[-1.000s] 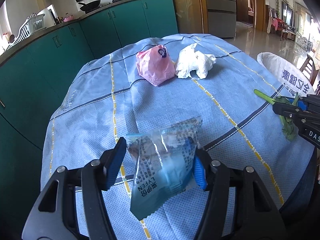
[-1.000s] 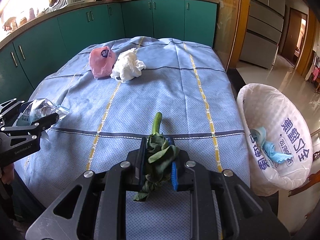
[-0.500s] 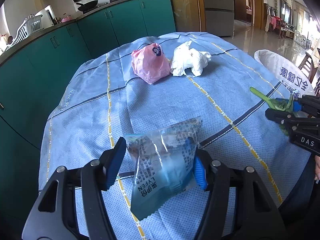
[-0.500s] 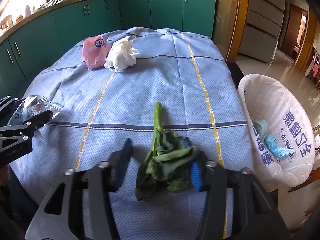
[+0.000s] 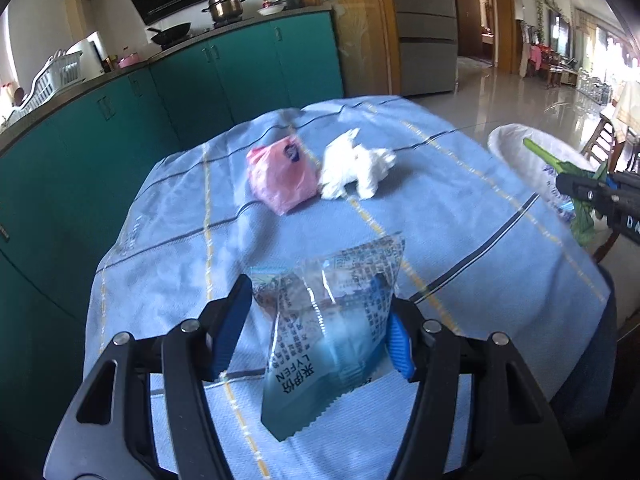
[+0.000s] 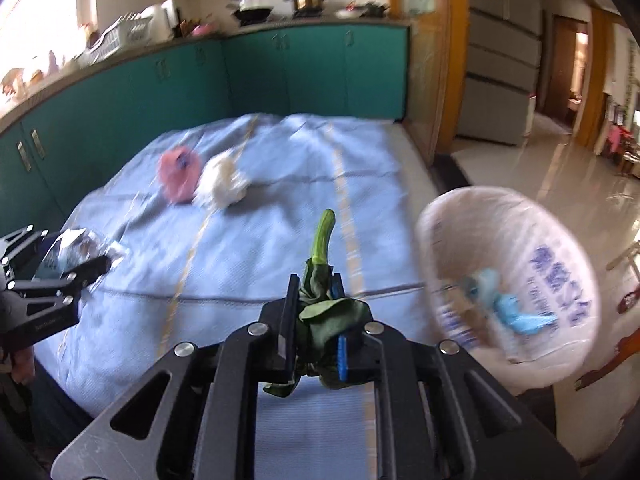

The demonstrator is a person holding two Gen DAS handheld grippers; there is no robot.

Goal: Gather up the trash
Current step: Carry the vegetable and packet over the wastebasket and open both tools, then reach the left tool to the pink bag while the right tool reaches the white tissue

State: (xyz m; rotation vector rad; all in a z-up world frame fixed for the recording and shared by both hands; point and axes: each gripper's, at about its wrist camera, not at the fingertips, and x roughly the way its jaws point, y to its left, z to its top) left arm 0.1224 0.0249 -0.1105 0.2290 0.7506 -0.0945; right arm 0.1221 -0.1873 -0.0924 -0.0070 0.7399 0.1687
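Note:
My left gripper is shut on a clear and blue snack wrapper, held above the near side of the blue tablecloth. My right gripper is shut on a wilted green vegetable, its stem pointing up, lifted above the table near the right edge. A white trash bag stands open to the right, with blue scraps inside. A pink crumpled bag and a white crumpled tissue lie side by side at the far middle of the table.
Teal kitchen cabinets run along the left and back of the table. A counter with pots and a dish rack sits on top. A glossy tiled floor and a doorway lie to the right, beyond the trash bag.
My right gripper closed on the vegetable after being open half a second ago, and lifted it toward the trash bag. My left gripper rose slightly, still holding the wrapper.

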